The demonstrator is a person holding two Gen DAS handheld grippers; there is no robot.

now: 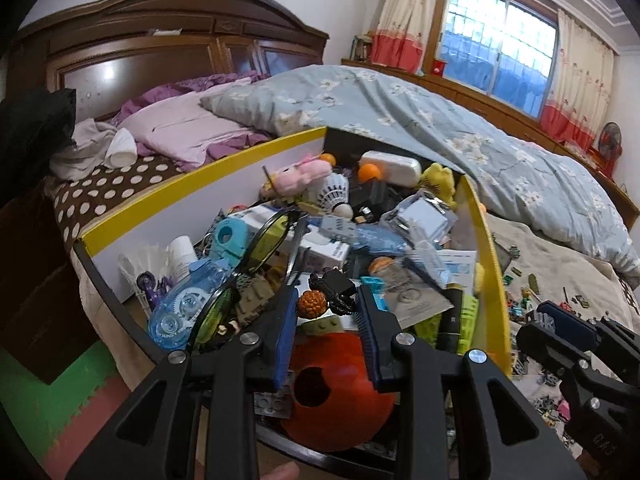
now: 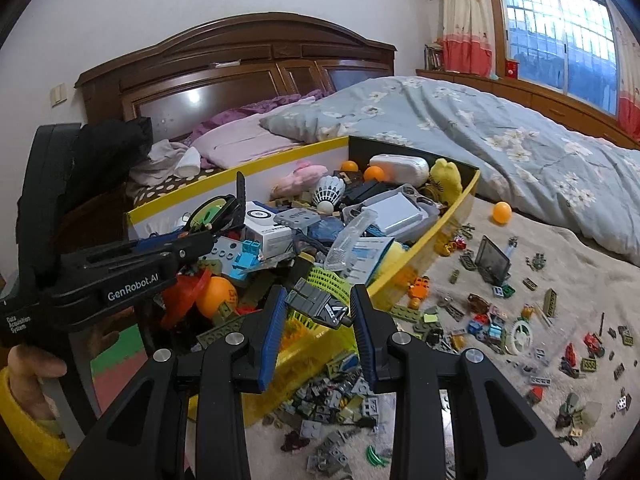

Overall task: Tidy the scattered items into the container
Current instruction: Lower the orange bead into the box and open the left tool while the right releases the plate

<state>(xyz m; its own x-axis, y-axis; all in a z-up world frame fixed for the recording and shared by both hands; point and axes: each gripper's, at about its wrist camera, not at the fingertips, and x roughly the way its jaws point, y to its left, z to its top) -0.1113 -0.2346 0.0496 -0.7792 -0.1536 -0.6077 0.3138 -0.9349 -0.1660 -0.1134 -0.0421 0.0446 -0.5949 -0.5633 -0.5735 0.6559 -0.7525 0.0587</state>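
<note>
Our left gripper (image 1: 327, 312) fingers clamp a black toy piece (image 1: 334, 292) over the yellow-rimmed box (image 1: 200, 168); right gripper (image 2: 316, 312) fingers clamp a grey-black brick piece (image 2: 320, 304).

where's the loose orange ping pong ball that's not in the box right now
In the right wrist view it lies on the beige bedspread to the right of the yellow-rimmed box, just below the edge of the blue floral quilt: the orange ball.

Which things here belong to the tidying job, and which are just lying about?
Part of the job:
- yellow-edged box
- loose bricks on the blanket
- orange ball outside the box
- grey toy piece in the right tongs

Just lying about:
- floral quilt
- pillow
- headboard
- curtains
</note>
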